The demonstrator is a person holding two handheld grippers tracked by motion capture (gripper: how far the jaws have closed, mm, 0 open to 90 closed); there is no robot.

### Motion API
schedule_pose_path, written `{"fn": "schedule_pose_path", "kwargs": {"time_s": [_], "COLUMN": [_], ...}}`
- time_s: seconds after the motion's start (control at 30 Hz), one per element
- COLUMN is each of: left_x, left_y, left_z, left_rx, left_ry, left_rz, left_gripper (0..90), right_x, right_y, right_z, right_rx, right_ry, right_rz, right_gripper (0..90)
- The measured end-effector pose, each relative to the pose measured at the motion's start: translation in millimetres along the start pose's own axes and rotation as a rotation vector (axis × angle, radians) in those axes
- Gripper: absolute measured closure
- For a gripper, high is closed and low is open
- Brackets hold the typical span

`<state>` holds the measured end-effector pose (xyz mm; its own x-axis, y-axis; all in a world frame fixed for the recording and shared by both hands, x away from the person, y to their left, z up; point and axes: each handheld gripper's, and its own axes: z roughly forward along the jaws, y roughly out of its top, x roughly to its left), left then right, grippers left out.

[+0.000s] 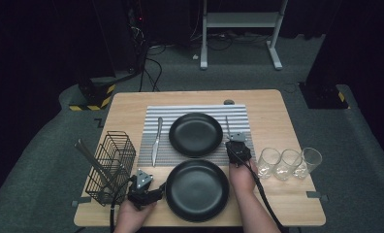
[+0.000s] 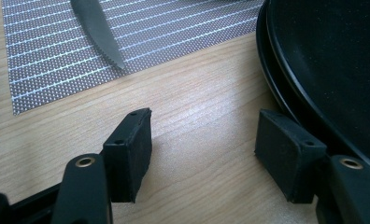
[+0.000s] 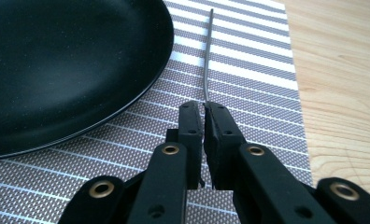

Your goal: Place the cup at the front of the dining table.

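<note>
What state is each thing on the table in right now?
Right hand-held gripper: shut on the utensil.
Utensil: thin metal piece, held on edge above the placemat.
Left hand-held gripper: open, empty.
Knife: flat on the placemat.
Near plate: empty.
Far plate: empty.
Glasses: upright, empty.

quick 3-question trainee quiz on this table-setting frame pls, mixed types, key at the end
1. True or false: the right gripper is shut on the thin metal utensil lying on the striped placemat.
2. How many clear glasses stand at the table's right side? A) two B) three C) four
3. Fill in: the open left gripper sits beside the near black plate, and the ____ lies on the placemat to the left of the far plate.

Key: 1 true; 2 B; 3 knife
</note>
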<state>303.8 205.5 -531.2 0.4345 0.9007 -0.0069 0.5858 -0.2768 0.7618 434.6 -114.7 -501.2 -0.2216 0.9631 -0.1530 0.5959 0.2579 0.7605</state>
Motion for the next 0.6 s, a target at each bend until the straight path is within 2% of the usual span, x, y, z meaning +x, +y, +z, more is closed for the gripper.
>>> {"fn": "schedule_pose_path", "kwargs": {"time_s": [0.13, 0.37, 0.6], "left_x": [0.0, 0.1, 0.1], "left_y": [0.0, 0.0, 0.0], "left_z": [0.0, 0.0, 0.0], "left_rx": [0.0, 0.0, 0.0], "left_ry": [0.0, 0.0, -0.001], "left_rz": [0.0, -0.001, -0.001], "left_gripper": [36.5, 36.5, 36.5], "right_x": [-1.5, -5.8, -5.5], "right_y": [-2.1, -3.3, -5.1], "right_z": [4.8, 4.9, 5.0], "right_rx": [0.025, 0.03, 0.038], "right_ry": [-0.003, -0.017, -0.018], "right_rz": [0.008, 0.014, 0.015], "right_gripper": [86.4, 85.7, 81.0]}}
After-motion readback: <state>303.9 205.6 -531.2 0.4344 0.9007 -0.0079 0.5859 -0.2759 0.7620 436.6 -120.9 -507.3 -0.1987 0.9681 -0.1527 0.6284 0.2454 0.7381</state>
